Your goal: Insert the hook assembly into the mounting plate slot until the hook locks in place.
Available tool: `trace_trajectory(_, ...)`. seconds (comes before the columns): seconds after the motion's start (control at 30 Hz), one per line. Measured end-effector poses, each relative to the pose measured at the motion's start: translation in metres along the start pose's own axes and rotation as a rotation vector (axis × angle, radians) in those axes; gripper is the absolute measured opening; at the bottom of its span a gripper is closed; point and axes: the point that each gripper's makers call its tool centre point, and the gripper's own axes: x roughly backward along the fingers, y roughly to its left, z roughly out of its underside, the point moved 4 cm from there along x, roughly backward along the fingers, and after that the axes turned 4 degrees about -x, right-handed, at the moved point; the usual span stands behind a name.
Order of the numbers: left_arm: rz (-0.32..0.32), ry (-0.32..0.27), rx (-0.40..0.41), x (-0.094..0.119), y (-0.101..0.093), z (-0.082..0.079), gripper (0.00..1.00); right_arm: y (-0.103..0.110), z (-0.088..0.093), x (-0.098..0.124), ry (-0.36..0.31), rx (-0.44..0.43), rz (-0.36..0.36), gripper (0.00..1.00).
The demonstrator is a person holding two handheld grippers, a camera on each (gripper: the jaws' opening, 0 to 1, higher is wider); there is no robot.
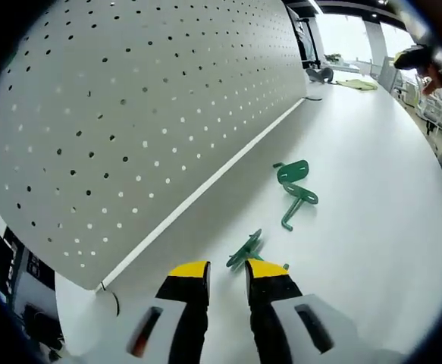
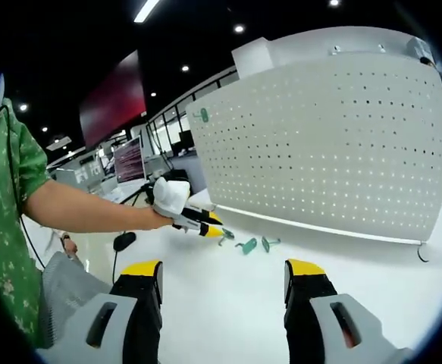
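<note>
Left gripper view: green hook btwn open hand-held gripper jaws

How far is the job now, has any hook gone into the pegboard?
Nothing looks done: the two green hooks near the pegboard lie loose on the table. In hand: the left gripper is at a third hook, grip unclear. The right gripper is open, empty. Left: pick up, insert, lock.
</note>
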Motion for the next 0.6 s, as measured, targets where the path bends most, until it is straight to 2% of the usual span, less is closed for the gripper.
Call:
trace_trajectory(0.17, 0.002, 0.005, 0.009, -0.0015, -0.0018, 0.0013, 0.09, -0.0018, 0.0019, 0.0001, 0.006, -0.004, 0.005, 0.66)
trace_trajectory(0.6, 0.007, 0.005, 0.003, -0.0039, -0.008, -0.0028, 0.03, -0.0029, 0.0028, -0.0011, 0.007, -0.01, 0.001, 0.66)
